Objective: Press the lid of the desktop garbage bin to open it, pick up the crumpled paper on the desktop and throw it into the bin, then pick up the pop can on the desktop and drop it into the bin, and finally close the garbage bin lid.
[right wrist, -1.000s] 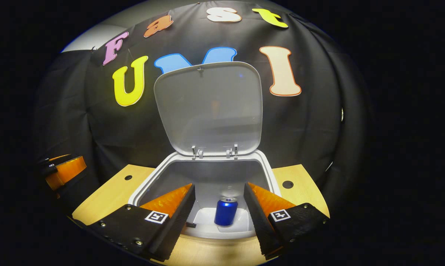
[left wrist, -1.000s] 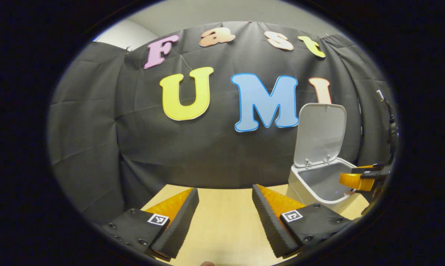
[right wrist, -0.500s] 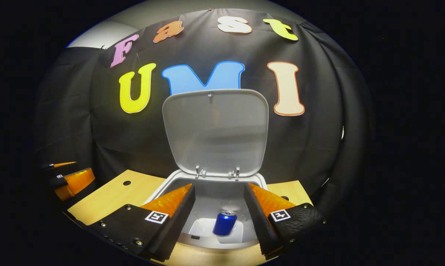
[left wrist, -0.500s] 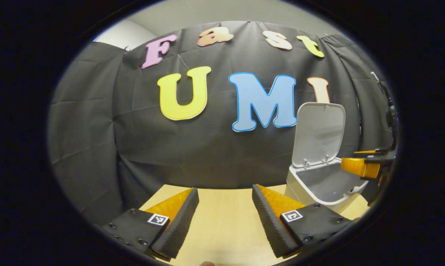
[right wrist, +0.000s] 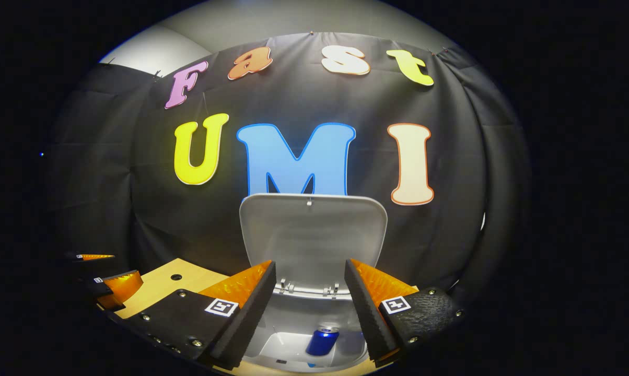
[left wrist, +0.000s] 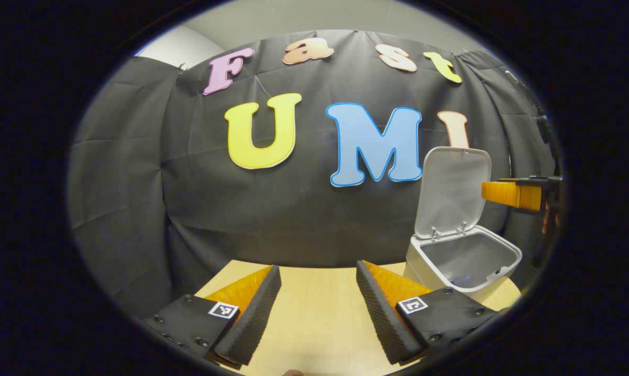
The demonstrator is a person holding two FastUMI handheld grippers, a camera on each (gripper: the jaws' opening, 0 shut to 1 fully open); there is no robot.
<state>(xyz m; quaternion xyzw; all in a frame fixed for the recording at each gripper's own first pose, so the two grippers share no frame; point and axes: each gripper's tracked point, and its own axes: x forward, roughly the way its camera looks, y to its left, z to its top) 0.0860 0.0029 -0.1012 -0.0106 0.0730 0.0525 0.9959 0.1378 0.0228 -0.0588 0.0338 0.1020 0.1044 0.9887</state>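
Pop can lies inside bin, lid upright at 12 o'clock; your right tongs gape empty above, left tongs likewise over surface: a glancing push risks tipping the bin.

A pale wood surface runs up to the black cloth wall; the white bin stands directly on it at its right end in the left gripper view, lid upright; in the right gripper view the surface shows a small round hole left of the bin.
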